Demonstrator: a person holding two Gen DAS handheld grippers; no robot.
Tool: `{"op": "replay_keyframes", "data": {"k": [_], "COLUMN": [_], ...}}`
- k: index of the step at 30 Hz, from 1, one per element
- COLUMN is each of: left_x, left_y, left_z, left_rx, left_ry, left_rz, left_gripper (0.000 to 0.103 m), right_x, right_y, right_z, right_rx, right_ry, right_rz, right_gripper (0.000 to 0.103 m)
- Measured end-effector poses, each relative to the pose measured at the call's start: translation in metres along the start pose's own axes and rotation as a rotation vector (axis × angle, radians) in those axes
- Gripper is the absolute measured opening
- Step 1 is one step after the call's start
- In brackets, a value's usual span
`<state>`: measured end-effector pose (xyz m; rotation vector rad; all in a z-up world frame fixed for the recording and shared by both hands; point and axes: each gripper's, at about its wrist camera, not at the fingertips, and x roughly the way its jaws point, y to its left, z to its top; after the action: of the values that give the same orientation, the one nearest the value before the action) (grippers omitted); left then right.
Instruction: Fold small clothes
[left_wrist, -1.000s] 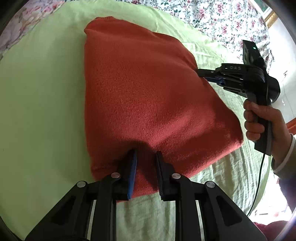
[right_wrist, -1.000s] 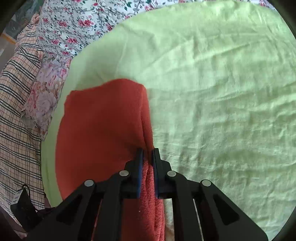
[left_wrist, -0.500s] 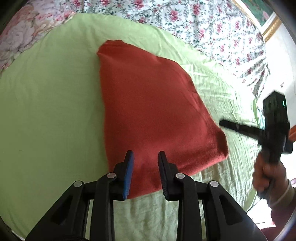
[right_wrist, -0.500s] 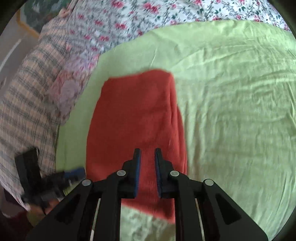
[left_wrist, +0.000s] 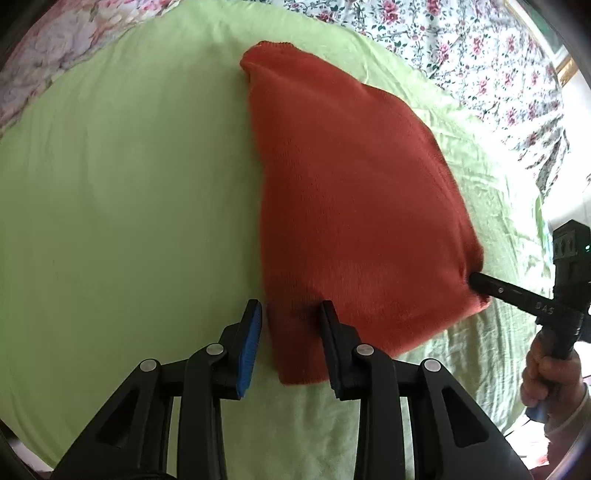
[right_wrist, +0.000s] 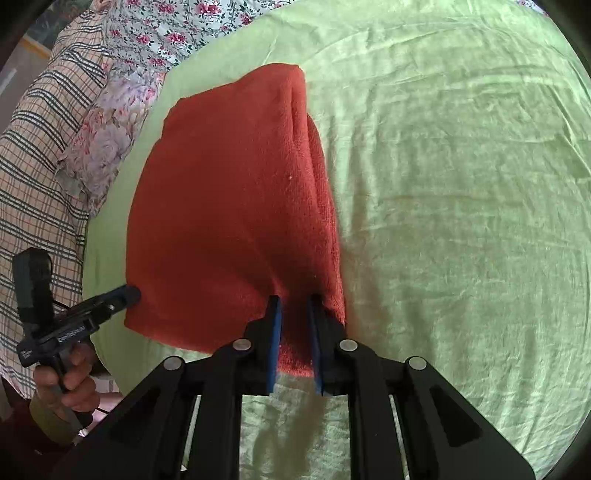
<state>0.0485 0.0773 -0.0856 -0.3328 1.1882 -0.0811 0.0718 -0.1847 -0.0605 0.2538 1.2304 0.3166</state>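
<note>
Since one second ago, both claws have released the rust-red knitted garment (left_wrist: 354, 206) and moved to its near corners. Half a second ago they stood clear of the cloth; each now straddles a corner again.

Left claw (left_wrist: 291, 343): the jaws stand apart, with the near left corner of the garment lying in the gap. The blue pad (left_wrist: 248, 343) on the left finger does not touch the cloth; the right finger lies over it. The grip is not closed.

Right claw (right_wrist: 294, 332): the jaws stand narrowly apart, astride the near right corner of the garment (right_wrist: 236, 206). Cloth fills the gap between the blue pads (right_wrist: 274, 343); whether they press on it cannot be told. In the left wrist view this claw's tip (left_wrist: 480, 282) meets the garment's right edge, and the person's hand (left_wrist: 550, 376) holds the handle.

Garment: it lies folded flat on the light green sheet (left_wrist: 122, 192) of the bed, tapering away from both cameras, with a doubled fold (right_wrist: 314, 173) along its right side. A floral bedcover (left_wrist: 461, 48) lies beyond the sheet. A plaid cloth (right_wrist: 40, 155) lies at the left of the right wrist view.
</note>
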Motion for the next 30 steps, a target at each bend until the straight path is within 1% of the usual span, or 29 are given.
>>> {"op": "replay_keyframes", "data": {"k": [3,6,8,10,14,19,21,23,25,26,28,30], "left_x": [-0.004,-0.003,-0.001,0.0,-0.013,-0.033,-0.037,-0.039,-0.044,-0.046,-0.049,-0.051], "left_y": [-0.002,-0.003,-0.004,-0.005,-0.007,-0.007,-0.007,-0.01,-0.011,-0.012,-0.015,-0.015], "left_z": [-0.009,-0.019,-0.023,-0.027,-0.028,-0.037,-0.042,-0.049,-0.057,-0.059,-0.067,-0.072], "left_rx": [0.027,0.051,0.073,0.082,0.109,0.153,0.166,0.184,0.209,0.221,0.256,0.271], "left_ry": [-0.001,0.017,0.029,0.033,0.014,-0.013,-0.015,-0.02,-0.027,-0.033,-0.05,-0.057], "left_rz": [0.015,0.029,0.052,0.055,0.055,0.06,0.063,0.071,0.092,0.107,0.155,0.172], "left_gripper": [0.033,0.035,0.036,0.036,0.035,0.036,0.036,0.039,0.05,0.052,0.059,0.063], "right_x": [-0.002,-0.003,-0.004,-0.004,-0.012,-0.029,-0.033,-0.036,-0.039,-0.04,-0.042,-0.043], "right_y": [0.004,0.002,0.003,0.006,0.012,0.025,0.03,0.034,0.041,0.046,0.052,0.057], "right_z": [-0.005,-0.012,-0.018,-0.02,-0.025,-0.037,-0.045,-0.053,-0.062,-0.066,-0.074,-0.079], "right_rx": [-0.03,-0.027,-0.03,-0.033,-0.023,-0.018,-0.011,-0.008,-0.017,-0.028,-0.048,-0.065], "right_ry": [-0.003,-0.001,-0.002,-0.006,-0.023,-0.068,-0.082,-0.093,-0.104,-0.107,-0.116,-0.123], "right_rz": [-0.024,-0.031,-0.04,-0.052,-0.072,-0.07,-0.068,-0.064,-0.063,-0.068,-0.079,-0.086], "right_gripper": [0.016,0.016,0.016,0.016,0.016,0.017,0.026,0.033,0.035,0.037,0.044,0.053]}}
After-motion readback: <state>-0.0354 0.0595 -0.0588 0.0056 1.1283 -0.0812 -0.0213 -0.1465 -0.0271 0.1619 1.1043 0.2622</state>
